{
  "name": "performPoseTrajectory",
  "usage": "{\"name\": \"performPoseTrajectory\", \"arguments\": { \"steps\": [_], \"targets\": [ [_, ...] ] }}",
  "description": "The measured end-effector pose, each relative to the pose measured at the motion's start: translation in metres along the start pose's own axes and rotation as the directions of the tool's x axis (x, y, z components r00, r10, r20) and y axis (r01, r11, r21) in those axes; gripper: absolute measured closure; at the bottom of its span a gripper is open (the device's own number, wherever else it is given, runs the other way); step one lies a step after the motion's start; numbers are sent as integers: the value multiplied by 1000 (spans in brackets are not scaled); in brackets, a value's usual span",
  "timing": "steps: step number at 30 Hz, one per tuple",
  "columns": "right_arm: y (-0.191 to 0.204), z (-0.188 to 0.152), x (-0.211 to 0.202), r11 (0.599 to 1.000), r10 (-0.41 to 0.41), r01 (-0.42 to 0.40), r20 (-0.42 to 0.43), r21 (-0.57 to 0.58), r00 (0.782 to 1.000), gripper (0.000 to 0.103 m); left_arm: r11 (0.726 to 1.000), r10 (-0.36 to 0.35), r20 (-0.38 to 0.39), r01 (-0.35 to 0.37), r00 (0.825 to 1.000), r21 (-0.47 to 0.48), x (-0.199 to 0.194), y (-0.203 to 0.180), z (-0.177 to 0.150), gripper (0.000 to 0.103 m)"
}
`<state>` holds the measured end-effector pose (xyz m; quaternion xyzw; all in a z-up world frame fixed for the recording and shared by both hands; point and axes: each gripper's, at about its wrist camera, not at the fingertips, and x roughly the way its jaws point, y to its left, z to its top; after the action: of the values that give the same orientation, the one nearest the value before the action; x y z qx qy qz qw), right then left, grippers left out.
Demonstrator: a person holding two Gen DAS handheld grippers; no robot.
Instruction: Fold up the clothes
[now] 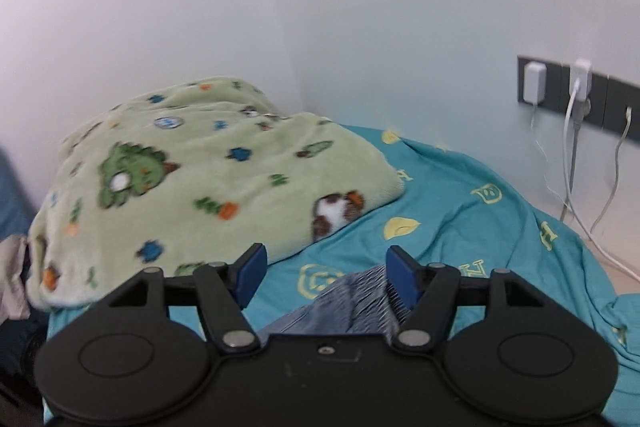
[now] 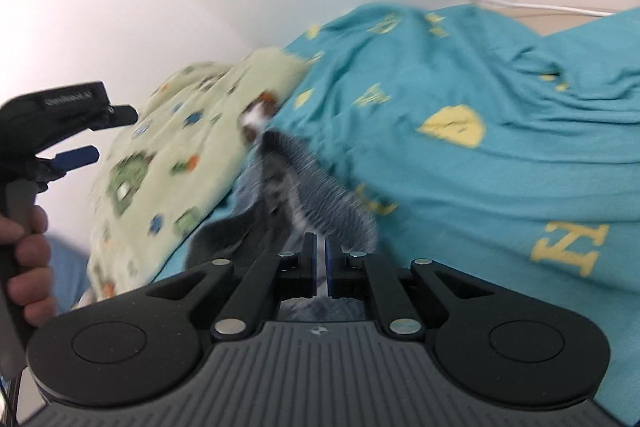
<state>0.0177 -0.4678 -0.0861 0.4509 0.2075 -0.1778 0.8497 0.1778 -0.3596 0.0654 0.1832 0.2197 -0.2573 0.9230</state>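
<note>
1. Left wrist view: my left gripper (image 1: 326, 277) has its blue pads apart with nothing pressed between them. The striped grey-blue garment (image 1: 356, 301) lies below and behind the right pad, at lower centre, on the teal bedsheet (image 1: 460, 227).
2. Only this view shows the wall outlets (image 1: 576, 87) at right with chargers plugged in and cables (image 1: 572, 163) hanging to the bed's edge.
3. The green patterned blanket (image 1: 192, 179) is heaped at centre left, against the white wall corner. Bare sheet runs from its front edge toward the right of the frame.
4. Right wrist view: my right gripper (image 2: 320, 259) has its jaws together, pinching a thin fold of the striped garment, which rises from the pads toward frame centre and is motion-blurred.
5. Only this view shows a hand (image 2: 28, 251) at far left gripping the handle of the left gripper, whose blue pad (image 2: 76, 155) stands up off the bed, clear of the blanket.
6. The sheet fills the right half, rumpled, its far edge at upper right beside a white cable (image 2: 520, 3). Blanket sits at centre left, touching the garment's far end as far as blur allows.
</note>
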Motion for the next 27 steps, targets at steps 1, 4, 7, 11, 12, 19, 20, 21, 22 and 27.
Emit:
{"name": "performPoseTrajectory", "arguments": {
  "steps": [1, 4, 7, 11, 12, 19, 20, 21, 22, 27],
  "targets": [
    [5, -2, -1, 1000, 12, -13, -14, -26, 1000, 97, 1000, 3, 1, -3, 1000, -26, -13, 9, -7, 40],
    [17, -10, -6, 996, 46, -49, -44, -78, 998, 97, 997, 29, -8, -29, 1000, -70, -44, 34, -30, 40],
    [26, -16, -10, 990, 73, -81, -75, -113, 995, 97, 991, 59, -25, -62, 998, -115, -71, 60, -57, 40],
    [39, -26, -12, 979, 101, -119, -110, -165, 989, 96, 974, 109, -50, -116, 993, -192, -101, 93, -93, 40],
    [43, -29, -12, 975, 104, -125, -120, -181, 987, 96, 968, 116, -58, -126, 992, -216, -107, 101, -102, 40],
    [66, -48, -7, 950, 160, -203, -192, -235, 968, 93, 896, 88, -114, -129, 990, -425, -144, 161, -167, 40],
    [67, -50, -4, 951, 166, -211, -204, -227, 965, 92, 883, 87, -123, -133, 989, -451, -147, 170, -177, 40],
    [67, -52, -1, 952, 174, -220, -215, -214, 961, 92, 869, 88, -131, -140, 987, -475, -150, 179, -186, 40],
    [68, -54, 2, 953, 180, -227, -226, -200, 957, 90, 854, 88, -140, -147, 986, -499, -152, 188, -196, 40],
    [69, -61, 19, 966, 178, -219, -264, -136, 948, 77, 765, 69, -168, -160, 983, -624, -156, 224, -238, 39]
  ]
}}
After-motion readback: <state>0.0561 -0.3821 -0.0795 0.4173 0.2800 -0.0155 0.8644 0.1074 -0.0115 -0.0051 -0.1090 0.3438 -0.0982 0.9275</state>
